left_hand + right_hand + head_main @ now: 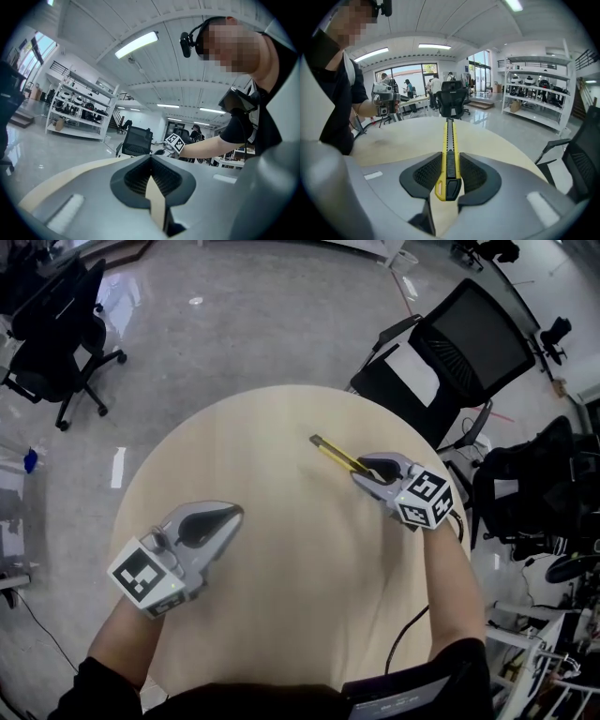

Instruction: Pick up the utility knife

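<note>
At the left, the left gripper is held over the near left part of the round wooden table. Its fingers are seen pressed together at their tips. Nothing is gripped between them, and only bare tabletop is seen beneath them. Well to the right of those fingers, the right gripper is closed narrowly on the utility knife. The knife's black rear end is clamped between the ribbed pads, one on each side. Its yellow body is carried straight out past the fingertips, over the tabletop. Beyond the knife's tip, past the table's far edge, a black office chair is seen.
</note>
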### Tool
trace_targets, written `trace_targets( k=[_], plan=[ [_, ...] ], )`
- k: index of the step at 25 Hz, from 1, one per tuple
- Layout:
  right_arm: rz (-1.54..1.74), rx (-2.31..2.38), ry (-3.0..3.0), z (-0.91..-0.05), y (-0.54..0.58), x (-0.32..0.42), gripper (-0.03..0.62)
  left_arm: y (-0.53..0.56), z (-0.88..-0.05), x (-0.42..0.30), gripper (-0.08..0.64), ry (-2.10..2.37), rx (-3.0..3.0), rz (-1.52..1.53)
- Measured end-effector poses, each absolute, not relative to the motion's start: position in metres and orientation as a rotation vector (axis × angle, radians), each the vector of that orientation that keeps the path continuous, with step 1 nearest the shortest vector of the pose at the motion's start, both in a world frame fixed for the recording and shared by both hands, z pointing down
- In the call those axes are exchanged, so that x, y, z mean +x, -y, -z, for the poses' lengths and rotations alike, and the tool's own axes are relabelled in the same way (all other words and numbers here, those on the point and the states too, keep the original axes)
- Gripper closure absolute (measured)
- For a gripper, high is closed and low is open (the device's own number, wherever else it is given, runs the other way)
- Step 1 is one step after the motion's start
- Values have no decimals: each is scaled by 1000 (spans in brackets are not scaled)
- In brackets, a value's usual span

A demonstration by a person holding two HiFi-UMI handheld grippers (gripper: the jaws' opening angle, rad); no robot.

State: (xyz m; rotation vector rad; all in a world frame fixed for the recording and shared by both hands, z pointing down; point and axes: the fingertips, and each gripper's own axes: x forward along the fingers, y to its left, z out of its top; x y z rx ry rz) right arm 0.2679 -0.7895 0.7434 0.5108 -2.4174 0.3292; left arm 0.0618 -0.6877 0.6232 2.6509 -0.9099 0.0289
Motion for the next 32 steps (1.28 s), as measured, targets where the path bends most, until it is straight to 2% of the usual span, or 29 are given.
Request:
trace_targets(
  k=[7,17,32],
  plan=[
    [-299,678,2510,-626,744,266,460,665,-548,40,560,950,2690,82],
    [-164,823,2585,-457,621,223,460,575,-436,-20,560,961,2749,149],
    [-7,1139,2608,-317,433,172,460,433,-310,-81,560,757,2951,184]
  ],
)
